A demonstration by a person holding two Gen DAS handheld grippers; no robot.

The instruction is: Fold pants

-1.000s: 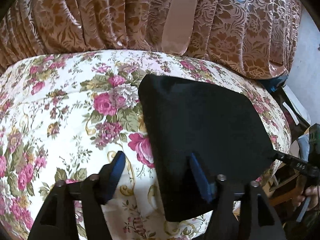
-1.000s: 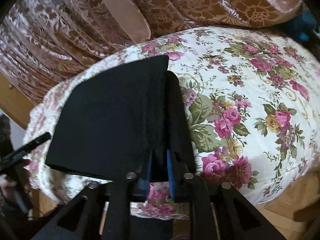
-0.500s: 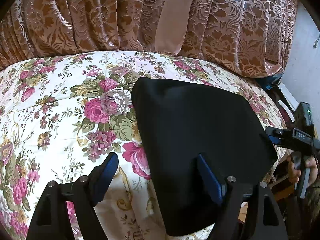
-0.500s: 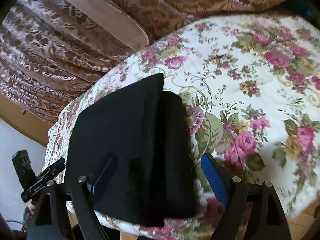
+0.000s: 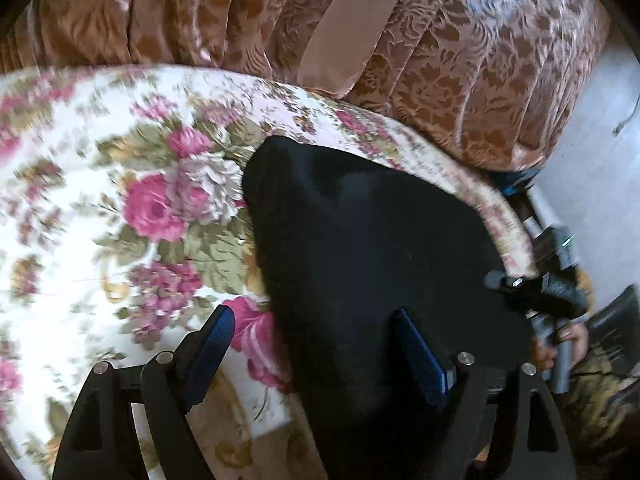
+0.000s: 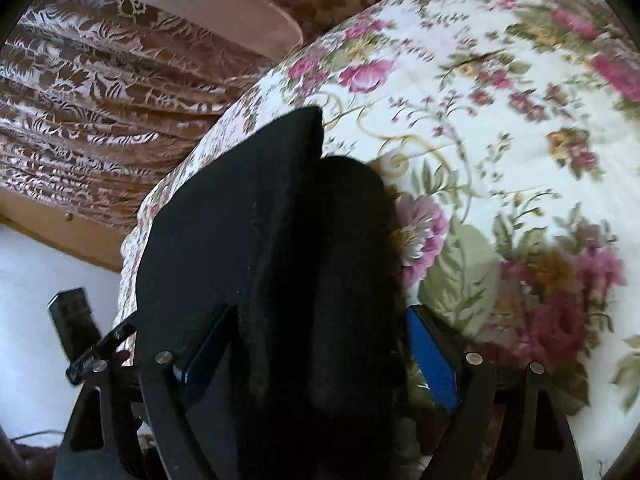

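In the left wrist view, the folded black fabric pants (image 5: 360, 264) are seen lying centre-right on the floral bedspread (image 5: 100, 200); the left tool (image 5: 316, 344) is held open above them. In the right wrist view, the pants (image 6: 260, 240) fill the lower centre, and the right tool (image 6: 316, 344) is spread wide, gripping nothing.

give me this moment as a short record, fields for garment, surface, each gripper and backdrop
garment: black pants, folded into a compact stack, lying near the edge of the bed
surface: floral bedspread, white with pink roses
left gripper: open, fingers apart over the near edge of the pants, gripping nothing
right gripper: open, fingers either side of the folded stack, not clamped
backdrop: brown patterned curtain behind the bed
image quality: both views motion-blurred
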